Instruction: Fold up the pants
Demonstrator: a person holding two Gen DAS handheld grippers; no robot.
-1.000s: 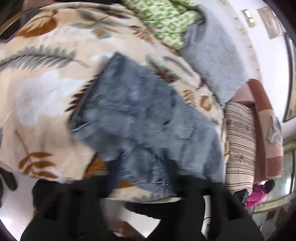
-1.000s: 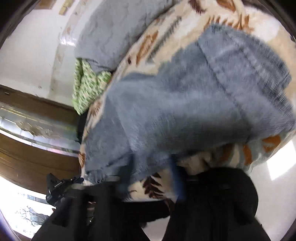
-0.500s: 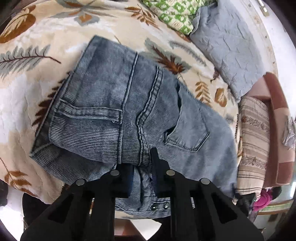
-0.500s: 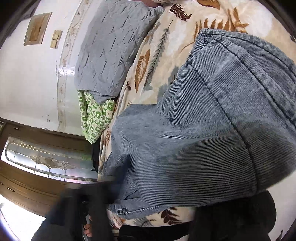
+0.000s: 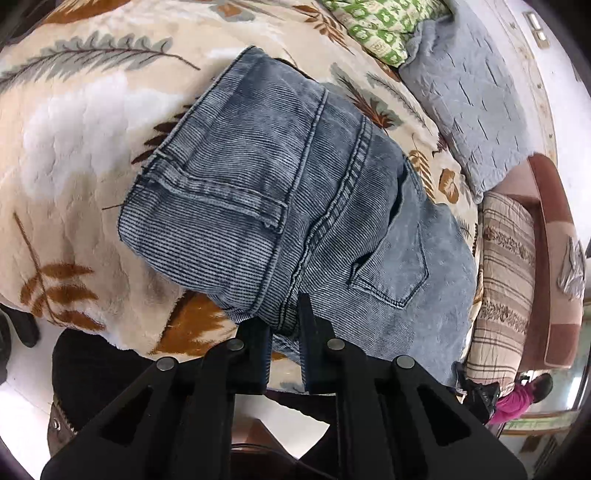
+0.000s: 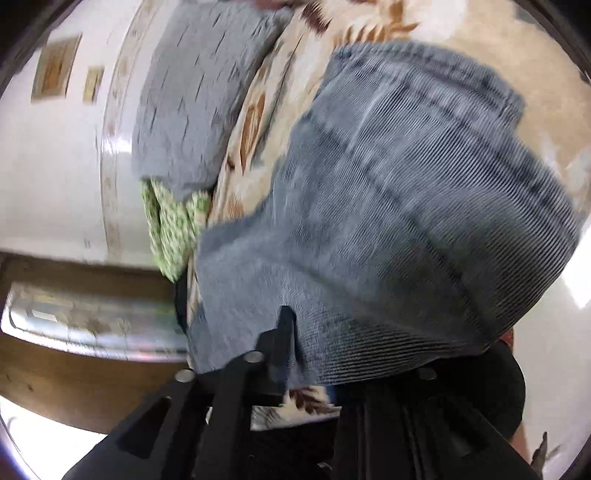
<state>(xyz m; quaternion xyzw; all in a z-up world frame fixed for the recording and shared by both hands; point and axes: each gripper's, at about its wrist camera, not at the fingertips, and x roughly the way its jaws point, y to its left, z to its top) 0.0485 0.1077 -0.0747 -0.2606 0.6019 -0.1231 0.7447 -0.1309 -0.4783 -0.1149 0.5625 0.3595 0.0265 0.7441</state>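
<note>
Grey-blue corduroy pants lie folded over on a cream leaf-print blanket. A leg hem and a back pocket face up. My left gripper is shut on the near fold of the pants at a seam. In the right wrist view the pants fill the middle, blurred. My right gripper has its left finger against the fabric edge. The fabric hides its right finger, so I cannot tell its state.
A grey quilted pillow and a green patterned cloth lie at the head of the bed. A striped folded blanket sits at the right. White floor lies below the bed edge. A wooden headboard is at left.
The folded leg has come down over the seat of the pants and settled flat. My left gripper drew back toward the bed edge with the fold. The right view tilted and blurred.
</note>
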